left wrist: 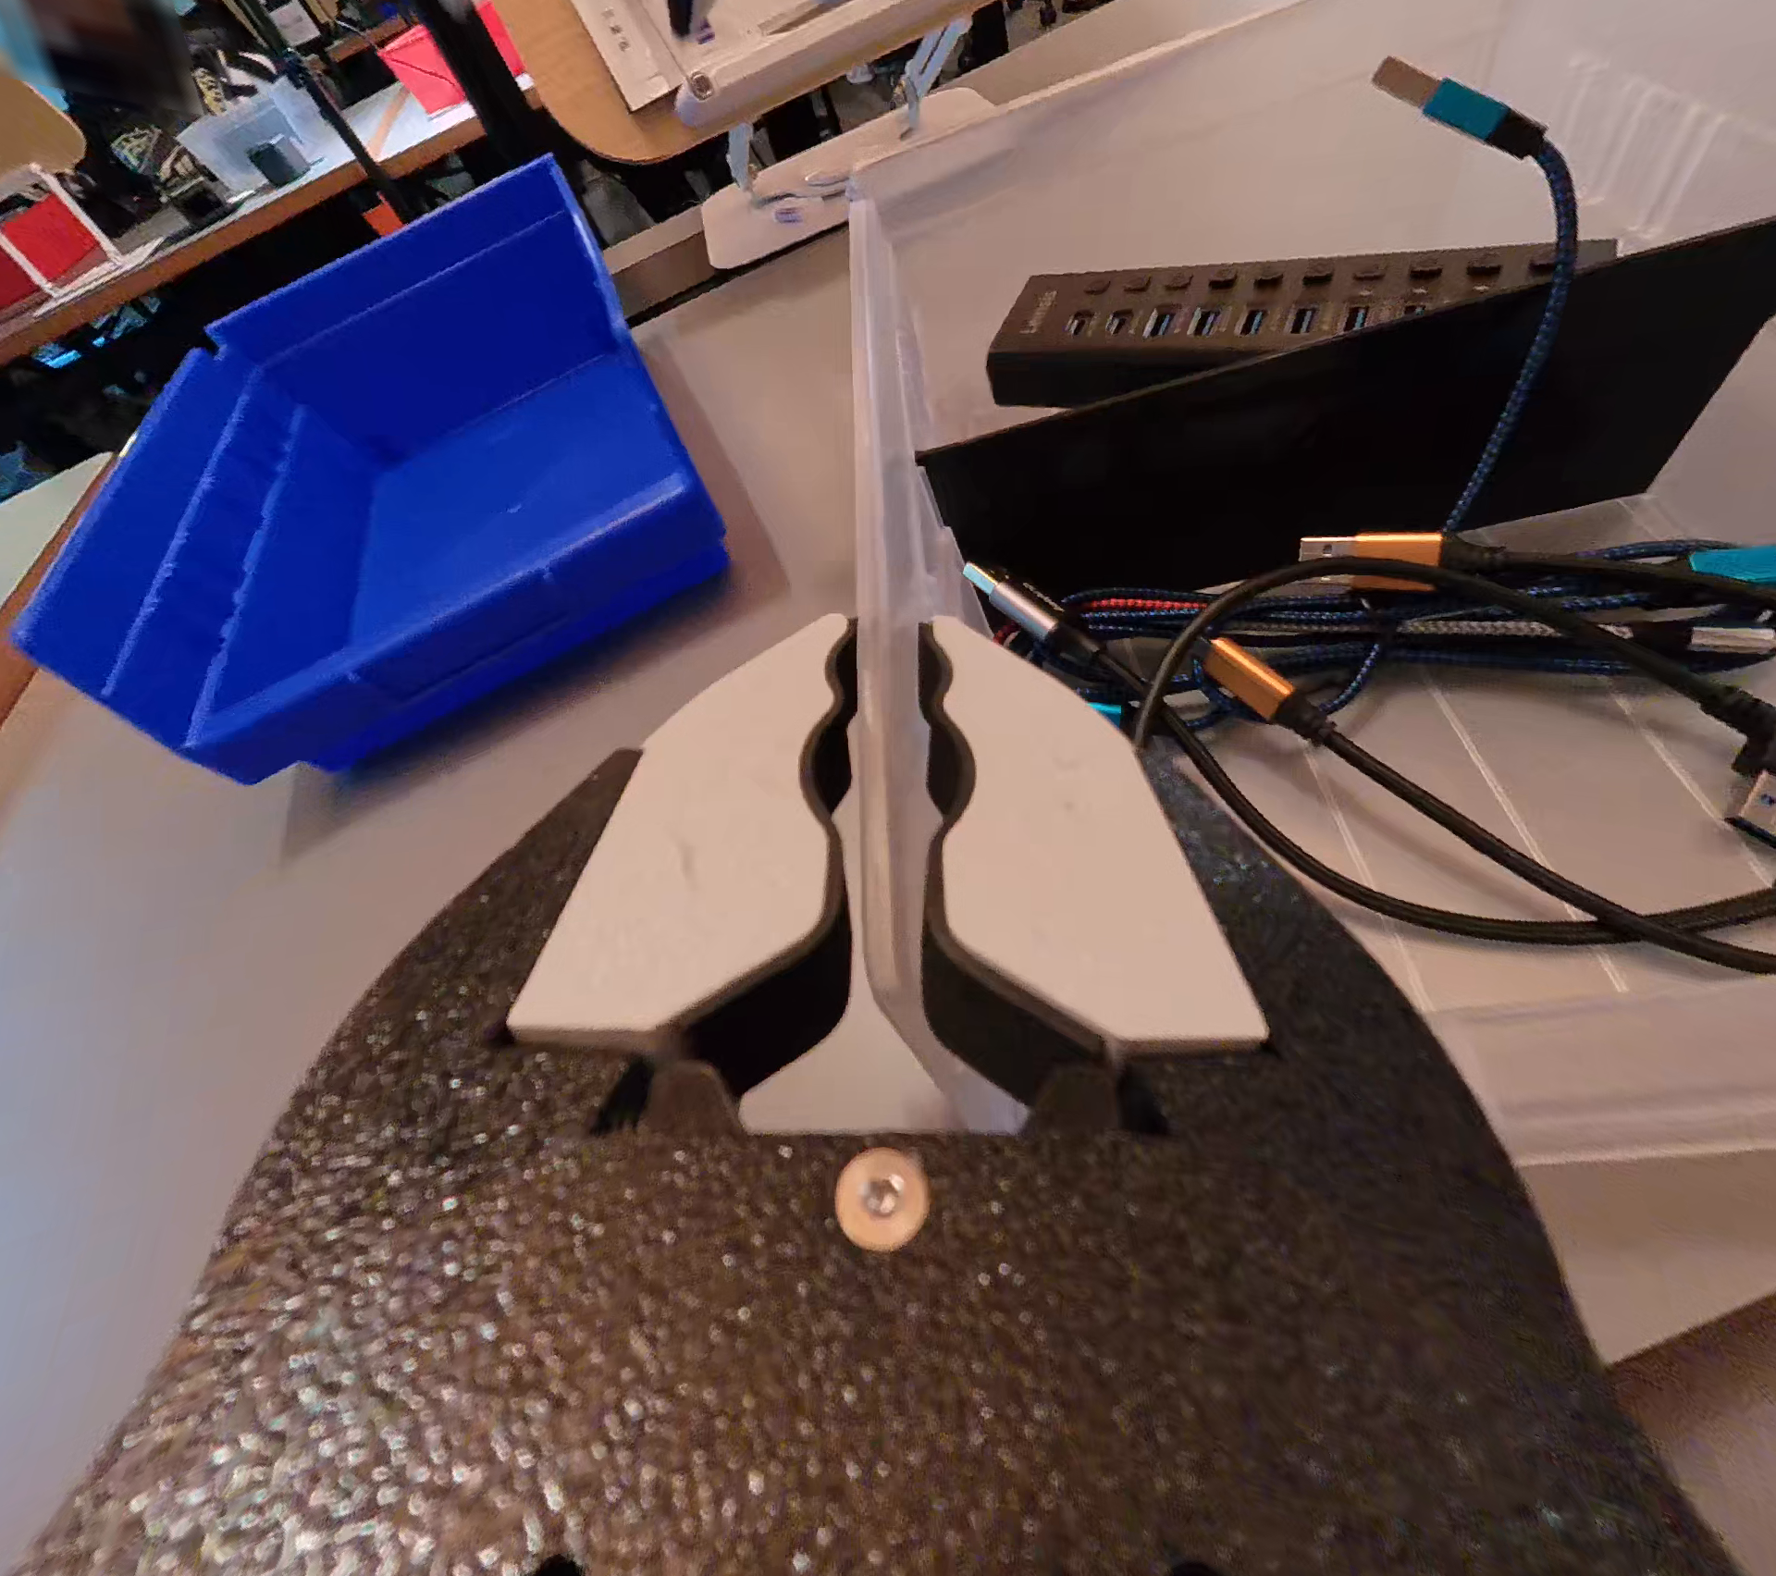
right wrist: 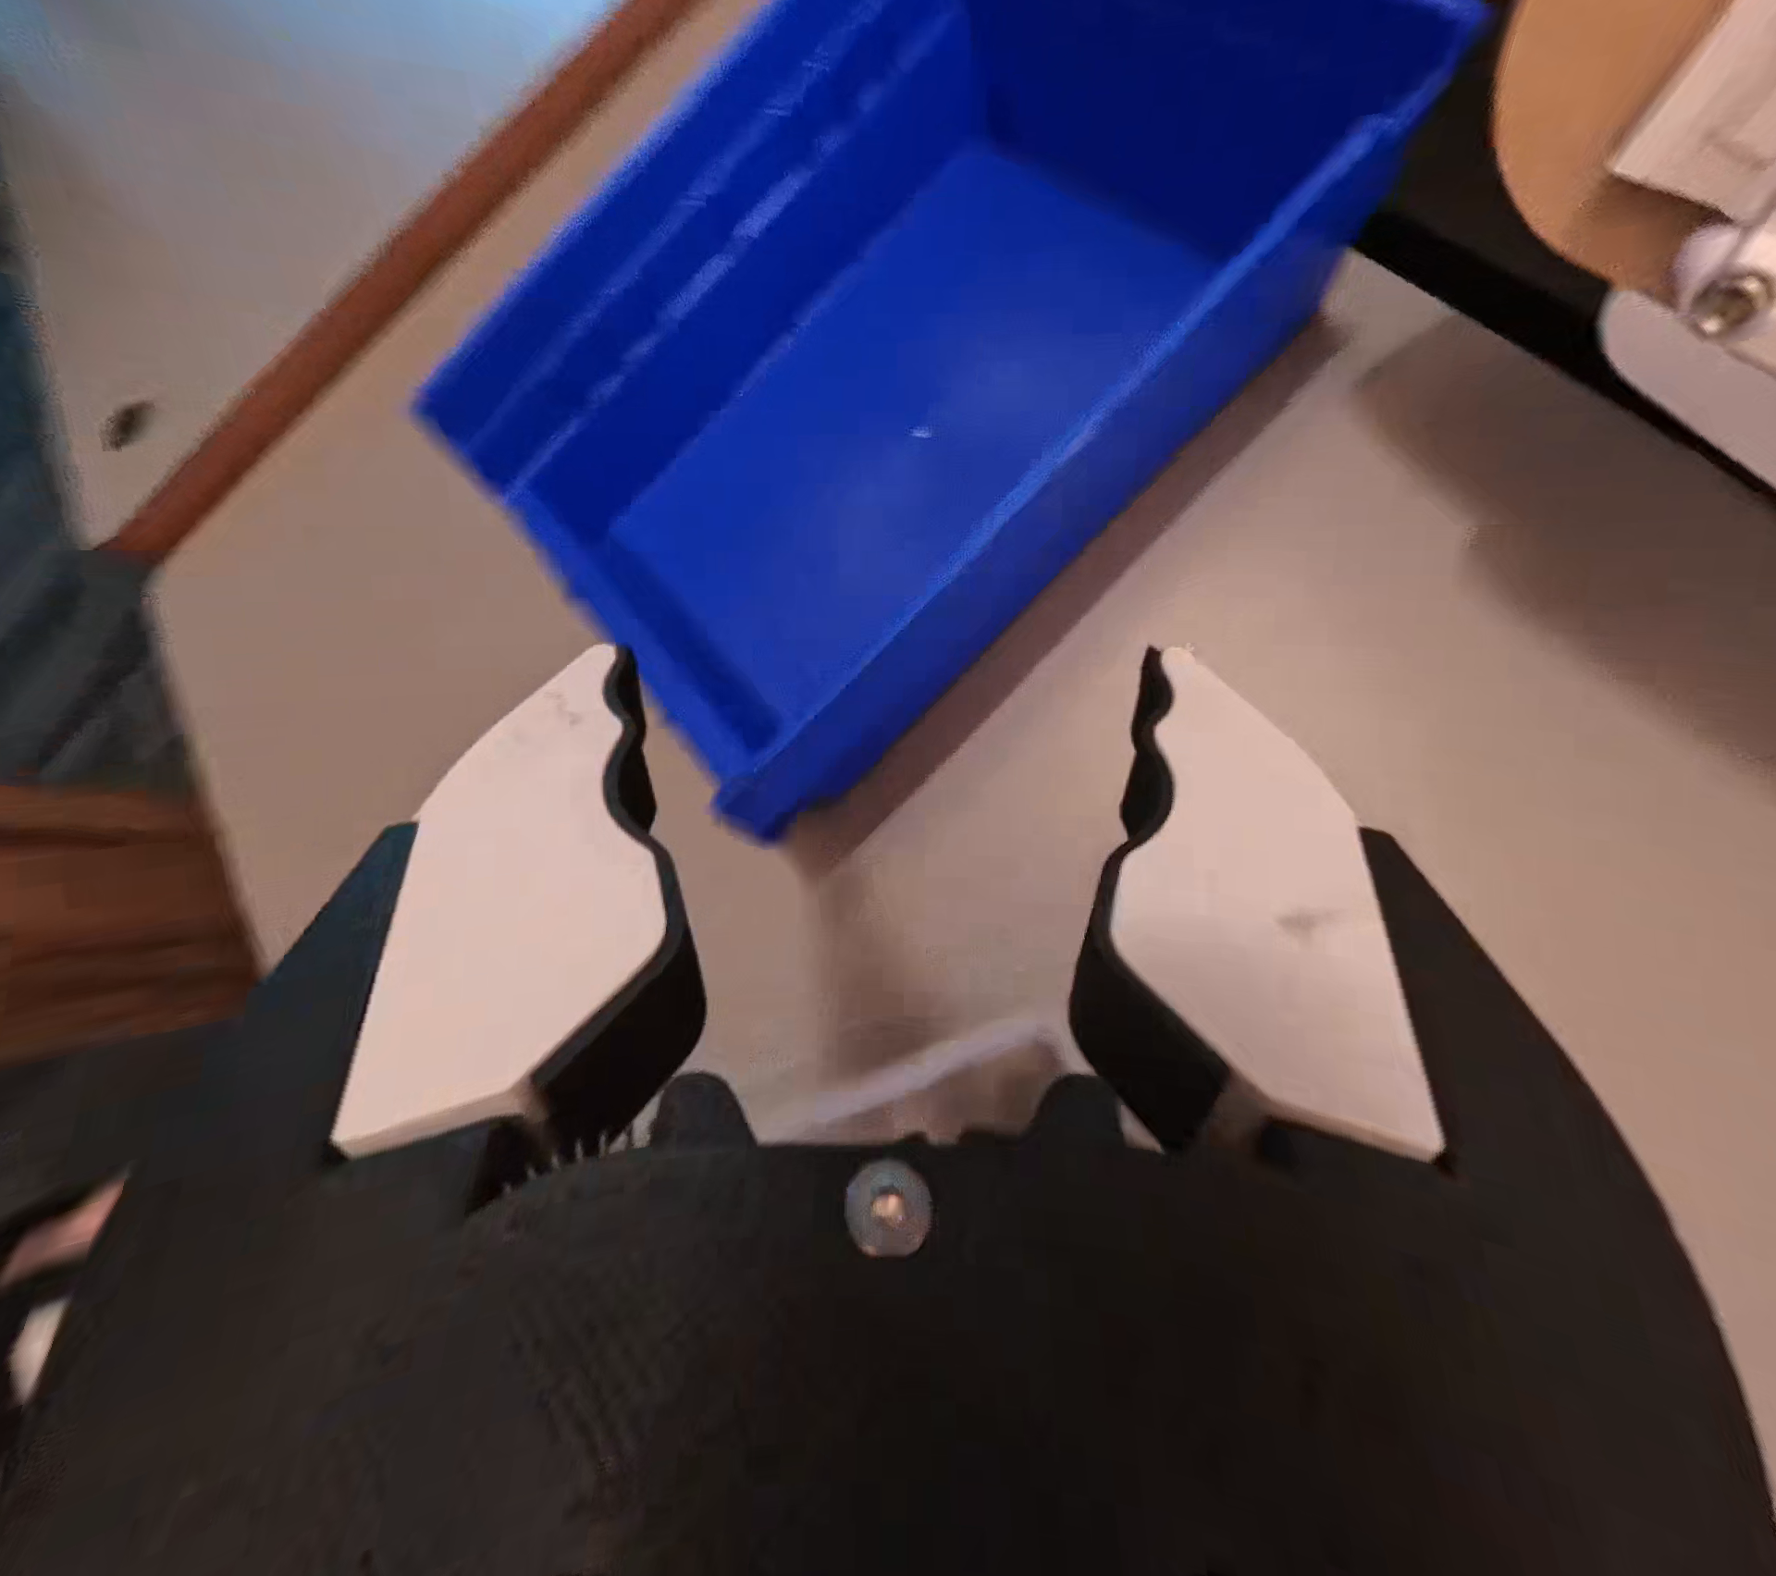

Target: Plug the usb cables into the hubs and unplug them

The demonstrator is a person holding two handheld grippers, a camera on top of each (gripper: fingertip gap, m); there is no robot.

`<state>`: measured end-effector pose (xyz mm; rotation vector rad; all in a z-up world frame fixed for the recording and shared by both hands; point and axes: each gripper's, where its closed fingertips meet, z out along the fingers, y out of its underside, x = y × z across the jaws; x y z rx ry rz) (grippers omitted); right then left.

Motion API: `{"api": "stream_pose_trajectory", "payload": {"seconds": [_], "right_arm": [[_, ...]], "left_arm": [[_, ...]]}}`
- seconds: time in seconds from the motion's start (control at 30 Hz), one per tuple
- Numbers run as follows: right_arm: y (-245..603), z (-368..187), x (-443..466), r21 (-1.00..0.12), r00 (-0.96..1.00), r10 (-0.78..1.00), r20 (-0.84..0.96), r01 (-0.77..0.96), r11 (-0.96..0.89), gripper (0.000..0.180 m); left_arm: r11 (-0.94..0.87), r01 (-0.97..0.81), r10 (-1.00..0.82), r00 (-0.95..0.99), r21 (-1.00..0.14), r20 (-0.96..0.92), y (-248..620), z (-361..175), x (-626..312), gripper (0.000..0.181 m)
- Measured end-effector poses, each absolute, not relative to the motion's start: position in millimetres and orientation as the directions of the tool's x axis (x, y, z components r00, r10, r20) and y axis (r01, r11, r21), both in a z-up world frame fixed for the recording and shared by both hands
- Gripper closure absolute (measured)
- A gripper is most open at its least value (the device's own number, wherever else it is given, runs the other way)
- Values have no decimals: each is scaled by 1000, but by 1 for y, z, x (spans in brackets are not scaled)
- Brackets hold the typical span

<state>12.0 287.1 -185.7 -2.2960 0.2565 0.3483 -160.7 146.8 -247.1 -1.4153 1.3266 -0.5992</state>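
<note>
Clear plastic bin wall [left wrist: 879, 473] is pinched by the left gripper [left wrist: 886, 646]; right of it, tangled braided cables [left wrist: 1442, 627] and a black hub [left wrist: 1249, 319] lie inside. Right gripper [right wrist: 889, 665], spread wide, faces an empty blue plastic bin [right wrist: 961, 338].

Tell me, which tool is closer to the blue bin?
Right. The right tool hangs open just over the blue bin's near corner. The left tool sits beside it, clamped on the clear box wall.

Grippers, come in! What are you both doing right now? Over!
Left gripper shut on clear bin wall. Right gripper open, empty, over blue bin. USB cables loose in clear bin; hub has nothing plugged. Nothing blocking.
</note>
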Motion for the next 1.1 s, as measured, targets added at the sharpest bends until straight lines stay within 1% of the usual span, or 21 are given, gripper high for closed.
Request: {"api": "stream_pose_trajectory", "payload": {"seconds": [0.07,0.1,0.17,0.2,0.23,0.33,0.37,0.4,0.43,0.5,0.57,0.6,0.63,0.7,0.8,0.87,0.93,1.0,1.1], "right_arm": [[313,-217,25,-606,923,-224,-314,-376,-701,79],[323,-228,21,-573,909,-243,-338,-404,-714,82],[341,-245,7,-532,899,-220,-377,-406,-743,104],[347,-254,0,-512,905,-203,-373,-383,-769,109],[350,-266,0,-490,923,-213,-321,-354,-796,99],[352,-292,8,-456,968,-208,-139,-249,-854,114],[351,-296,10,-446,980,-180,-87,-200,-872,119],[352,-297,10,-441,981,-177,-76,-193,-876,120],[355,-296,13,-449,973,-214,-84,-229,-864,130],[360,-294,21,-472,947,-284,-149,-320,-821,157],[362,-292,20,-475,933,-281,-227,-358,-804,165],[364,-290,13,-476,937,-227,-264,-332,-815,165],[365,-285,9,-486,946,-187,-263,-298,-822,165],[369,-261,11,-548,972,-129,-194,-217,-808,165],[367,-193,28,-665,992,-68,-111,-125,-737,167],[350,-141,47,-730,998,-33,-57,-64,-680,171],[319,-94,70,-795,999,-15,-39,-40,-605,171],[275,-62,101,-835,998,-23,-60,-63,-547,172],[195,-49,160,-852,996,-79,-46,-80,-518,172]], "left_arm": [[168,-379,-917,278,-910,-285,148,-247,-165,169],[169,-374,-914,286,-912,-287,149,-246,-166,169],[173,-368,-908,299,-914,-292,149,-246,-168,169],[175,-368,-904,306,-913,-297,150,-246,-169,169],[182,-371,-898,314,-911,-307,151,-246,-170,168],[204,-386,-876,338,-900,-343,154,-246,-176,166],[213,-391,-868,345,-895,-358,155,-246,-178,165],[226,-399,-856,354,-889,-376,157,-246,-181,164],[239,-406,-844,362,-882,-395,159,-245,-183,163],[251,-410,-829,377,-877,-413,163,-245,-188,162],[250,-405,-828,382,-880,-411,165,-245,-191,162],[253,-401,-829,379,-880,-411,166,-245,-192,162],[258,-402,-828,377,-879,-416,167,-245,-193,162],[263,-410,-824,375,-873,-424,169,-245,-193,161],[258,-417,-824,376,-872,-424,174,-246,-196,161],[264,-425,-812,387,-866,-437,183,-246,-200,160],[251,-429,-811,396,-868,-430,196,-246,-206,160],[213,-429,-815,418,-878,-402,215,-246,-212,160],[138,-419,-822,457,-897,-340,250,-247,-219,161]]}}
